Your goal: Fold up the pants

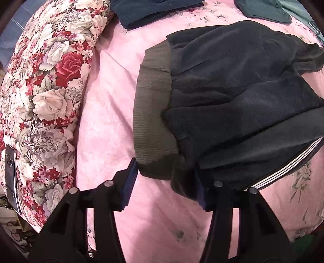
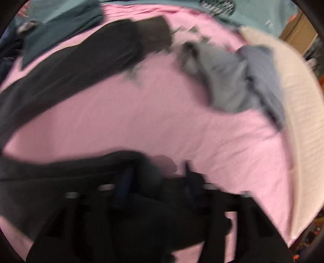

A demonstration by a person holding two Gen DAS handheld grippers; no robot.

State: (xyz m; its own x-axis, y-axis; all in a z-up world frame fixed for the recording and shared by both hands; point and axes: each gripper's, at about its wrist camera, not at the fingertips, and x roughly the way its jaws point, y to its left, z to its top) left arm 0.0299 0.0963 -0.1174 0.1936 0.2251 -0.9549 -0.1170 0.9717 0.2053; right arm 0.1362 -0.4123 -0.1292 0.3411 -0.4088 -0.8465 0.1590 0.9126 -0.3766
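Jaws of the left gripper stand partly apart, pointing steeply down at the bed. A dark corner of the pants hangs between the two blue ribbed pads: it lies against the right-hand pad, while the left-hand pad stands clear of the cloth, with bare pink sheet showing between it and the fabric. So the pads do not press on the pants.

Seen from the left wrist, the pants lie bunched just ahead of the jaws, on the right half of the bed. Their grey-brown ribbed waistband faces left, its lower end just beside the left-hand pad. White side stripes run along the near right edge. A rolled floral quilt lies along the left side of the bed, well apart from the pants, and two folded dark teal garments rest at the far edge.

The right wrist view is heavily blurred. Jaws of the right gripper stand wide apart, with dark pants fabric bunched between them and spilling left; I cannot tell whether either pad touches it. A long leg of the pants stretches away to the upper left across the sheet. A crumpled grey garment lies far right, near a cream pad on the bed's edge.
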